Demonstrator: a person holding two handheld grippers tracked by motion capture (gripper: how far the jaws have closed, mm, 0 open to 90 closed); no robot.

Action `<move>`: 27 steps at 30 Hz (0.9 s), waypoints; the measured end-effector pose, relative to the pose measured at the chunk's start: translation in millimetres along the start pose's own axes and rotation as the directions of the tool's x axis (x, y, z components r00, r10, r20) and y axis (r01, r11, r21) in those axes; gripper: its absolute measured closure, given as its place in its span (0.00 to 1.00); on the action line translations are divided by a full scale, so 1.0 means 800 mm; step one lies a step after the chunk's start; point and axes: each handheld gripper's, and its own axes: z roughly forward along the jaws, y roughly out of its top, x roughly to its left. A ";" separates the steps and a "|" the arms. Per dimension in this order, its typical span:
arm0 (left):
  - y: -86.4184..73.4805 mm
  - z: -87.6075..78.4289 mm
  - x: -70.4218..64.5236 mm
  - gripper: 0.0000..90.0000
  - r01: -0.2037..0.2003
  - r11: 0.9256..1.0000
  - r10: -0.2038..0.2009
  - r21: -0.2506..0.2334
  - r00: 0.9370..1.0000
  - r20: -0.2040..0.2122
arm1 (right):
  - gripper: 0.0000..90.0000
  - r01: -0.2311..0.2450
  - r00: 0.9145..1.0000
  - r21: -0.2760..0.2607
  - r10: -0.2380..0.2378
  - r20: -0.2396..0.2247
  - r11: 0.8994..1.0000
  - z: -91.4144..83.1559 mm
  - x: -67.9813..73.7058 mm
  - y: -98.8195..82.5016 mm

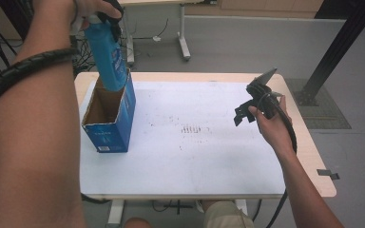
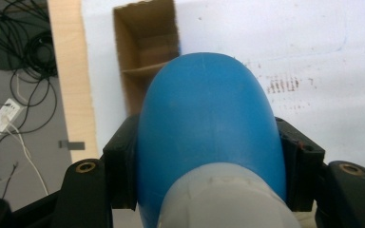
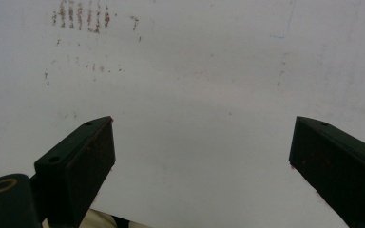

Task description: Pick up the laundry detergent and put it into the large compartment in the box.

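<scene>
Blue bottle [image 1: 107,57]: clamped near cap end by left gripper [image 1: 105,19], fingers [image 2: 120,173] shut tight on both sides; base just entering open blue carton [image 1: 110,116] at tabletop [image 1: 204,156] 9 o'clock. Insertion begun, approx. partway; lowering and release left. Right gripper [image 1: 247,111] at 3 o'clock: fingers wide apart, holding nothing, hovering over bare tabletop.

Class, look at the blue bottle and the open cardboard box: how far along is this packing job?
Done: the left tool has clamped the blue bottle near its cap end, and the bottle's lower end is at the mouth of the open box. In hand: lowering it in. Left: seating the bottle fully and releasing it. The right tool hangs open and empty over the white tabletop.
</scene>
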 end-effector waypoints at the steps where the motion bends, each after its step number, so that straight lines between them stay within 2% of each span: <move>1: -0.001 -0.002 0.005 0.42 0.006 1.000 -0.006 -0.004 1.000 -0.001 | 0.09 0.005 1.000 -0.002 -0.005 0.003 1.000 0.000 0.001 0.000; 8: -0.009 -0.008 0.038 0.42 0.056 0.998 -0.056 -0.024 0.998 -0.011 | 0.09 0.004 1.000 -0.002 -0.004 0.015 1.000 0.001 0.005 0.000; 12: -0.012 -0.003 0.050 0.42 0.078 0.997 -0.079 -0.021 0.997 -0.025 | 0.09 0.005 1.000 0.001 -0.005 0.017 1.000 0.001 0.006 0.000; 20: -0.012 0.017 0.066 0.42 0.094 0.996 -0.094 -0.006 0.995 -0.019 | 0.09 0.005 1.000 -0.002 -0.005 0.026 1.000 0.000 0.012 0.000; 27: -0.009 0.040 0.072 0.42 0.097 0.995 -0.096 0.012 0.995 -0.020 | 0.09 0.008 0.999 -0.001 -0.008 0.035 1.000 0.002 0.016 0.000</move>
